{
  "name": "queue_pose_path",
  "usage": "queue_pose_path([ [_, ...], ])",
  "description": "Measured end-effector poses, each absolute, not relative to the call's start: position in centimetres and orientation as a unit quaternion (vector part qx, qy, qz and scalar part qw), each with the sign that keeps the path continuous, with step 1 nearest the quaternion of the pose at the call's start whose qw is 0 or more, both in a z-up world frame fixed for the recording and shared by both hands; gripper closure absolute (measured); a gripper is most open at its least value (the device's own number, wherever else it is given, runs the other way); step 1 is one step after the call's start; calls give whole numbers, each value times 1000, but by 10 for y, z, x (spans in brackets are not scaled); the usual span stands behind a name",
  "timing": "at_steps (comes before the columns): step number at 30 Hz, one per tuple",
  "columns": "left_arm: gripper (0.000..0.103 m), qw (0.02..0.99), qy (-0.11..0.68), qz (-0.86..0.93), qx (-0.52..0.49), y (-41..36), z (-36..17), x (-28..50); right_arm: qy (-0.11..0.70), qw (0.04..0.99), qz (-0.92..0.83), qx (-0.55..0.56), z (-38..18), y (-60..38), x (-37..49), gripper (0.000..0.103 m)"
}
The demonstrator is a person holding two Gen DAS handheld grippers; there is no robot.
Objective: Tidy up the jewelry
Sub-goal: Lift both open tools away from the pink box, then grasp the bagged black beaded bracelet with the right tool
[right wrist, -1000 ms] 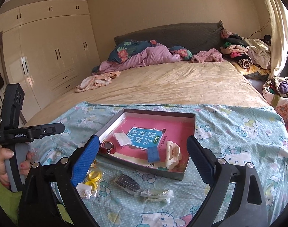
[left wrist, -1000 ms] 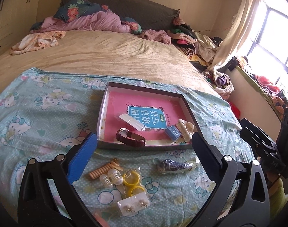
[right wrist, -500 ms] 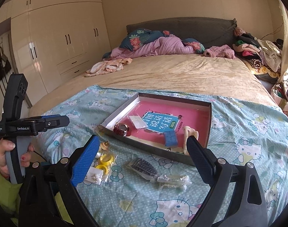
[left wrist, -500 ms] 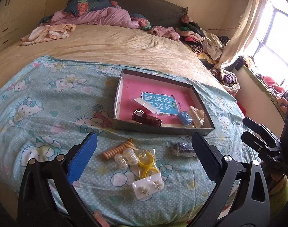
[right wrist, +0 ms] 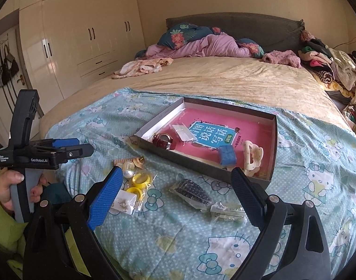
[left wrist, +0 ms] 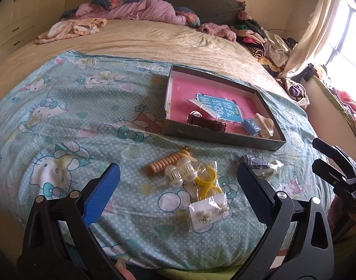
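Bed foot, blue cartoon-print sheet (left wrist: 79,126); wide bare sheet left of the shallow box (left wrist: 222,138), which lies near the right edge. Inside the box: one red watch (left wrist: 207,122), one blue block (left wrist: 250,124), one cream claw clip (right wrist: 253,157). Loose, nearer: two yellow rings (left wrist: 207,178), one earring card (left wrist: 208,212), one dark beaded clip (right wrist: 193,190). Left gripper (left wrist: 178,193) and right gripper (right wrist: 176,197) hover low over the loose pieces, fingers spread wide, grasping nothing.
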State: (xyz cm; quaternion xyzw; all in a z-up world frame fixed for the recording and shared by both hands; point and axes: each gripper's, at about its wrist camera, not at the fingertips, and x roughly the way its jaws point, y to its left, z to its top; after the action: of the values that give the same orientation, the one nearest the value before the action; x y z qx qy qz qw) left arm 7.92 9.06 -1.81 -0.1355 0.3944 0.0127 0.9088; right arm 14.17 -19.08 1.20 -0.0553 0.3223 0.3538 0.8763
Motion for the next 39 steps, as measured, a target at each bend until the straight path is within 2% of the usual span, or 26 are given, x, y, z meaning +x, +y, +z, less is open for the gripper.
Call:
queue_pose_path([
  [24, 10, 890, 439, 16, -122, 81, -60, 84, 369, 855, 350, -103, -40, -169, 148, 10],
  [32, 10, 882, 448, 4, -149, 84, -78, 93, 383, 850, 344, -107, -56, -165, 160, 10],
  [33, 16, 880, 450, -1, -155, 85, -80, 94, 384, 850, 344, -106, -58, -165, 161, 10],
  [34, 29, 878, 451, -3, -160, 84, -81, 95, 386, 850, 344, -106, -60, -164, 163, 10],
  [37, 47, 872, 456, -11, -176, 85, -87, 101, 389, 848, 342, -107, -65, -163, 168, 10],
  [39, 56, 869, 457, -16, -191, 86, -89, 106, 391, 848, 341, -110, -68, -161, 173, 10],
])
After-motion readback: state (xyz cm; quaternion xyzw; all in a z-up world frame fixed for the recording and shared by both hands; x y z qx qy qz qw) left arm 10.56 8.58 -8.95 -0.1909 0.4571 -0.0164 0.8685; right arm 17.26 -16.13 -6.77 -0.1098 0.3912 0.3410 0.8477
